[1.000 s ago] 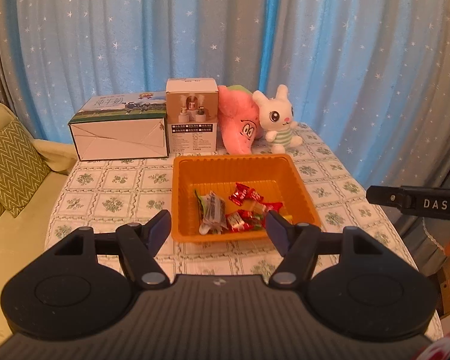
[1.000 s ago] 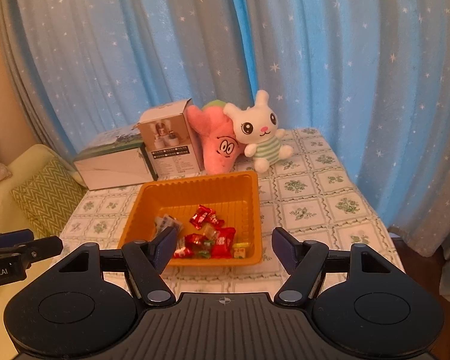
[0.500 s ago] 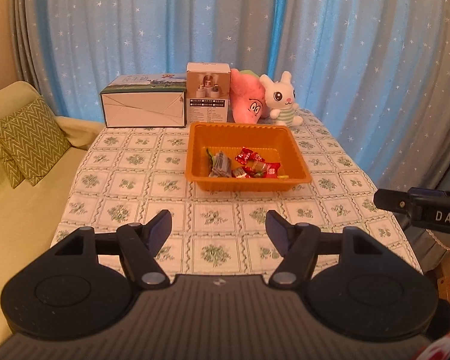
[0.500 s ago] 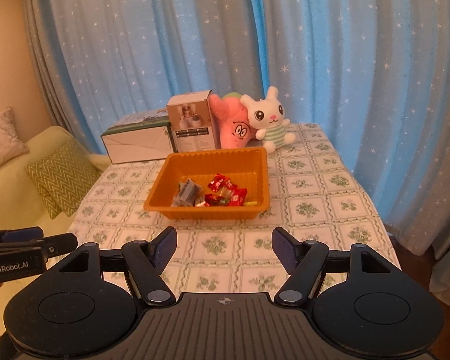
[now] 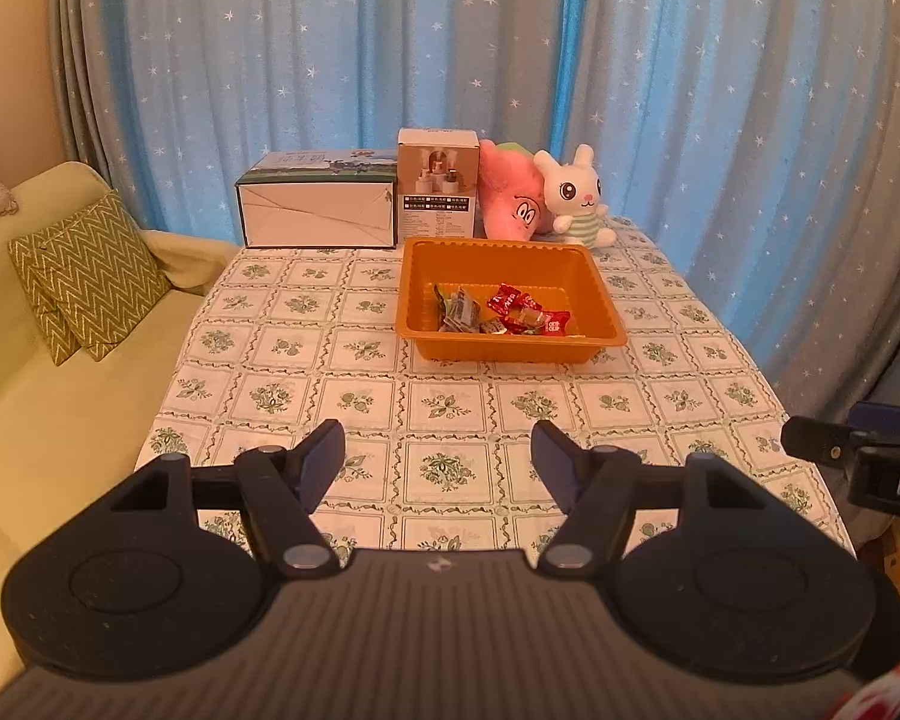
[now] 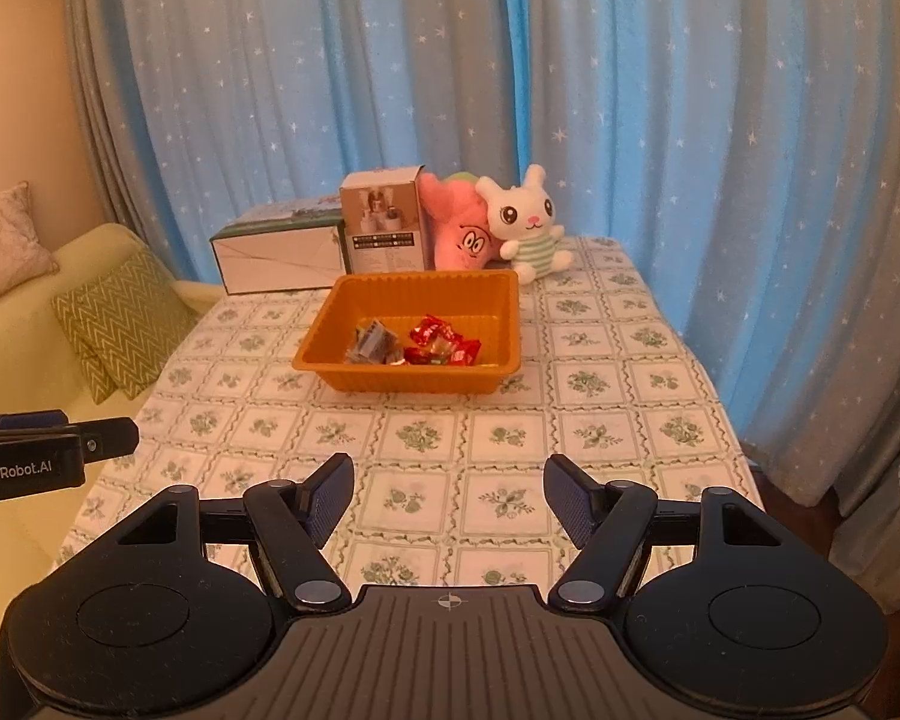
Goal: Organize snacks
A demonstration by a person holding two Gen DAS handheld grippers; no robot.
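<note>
An orange tray stands on the far half of the table, also in the right wrist view. Several wrapped snacks lie in it: red candy wrappers and a grey-green packet. My left gripper is open and empty, held over the table's near edge, well short of the tray. My right gripper is open and empty, also over the near edge. Each gripper shows at the side of the other's view.
The table carries a floral checked cloth. Behind the tray stand a long white box, a small upright box, a pink plush and a white rabbit plush. A pale sofa with a zigzag cushion is at the left. Blue starred curtains hang behind.
Both grippers have pulled back from the tray toward the table's near edge and risen; the tray now looks smaller and farther. Both stay open and empty.
</note>
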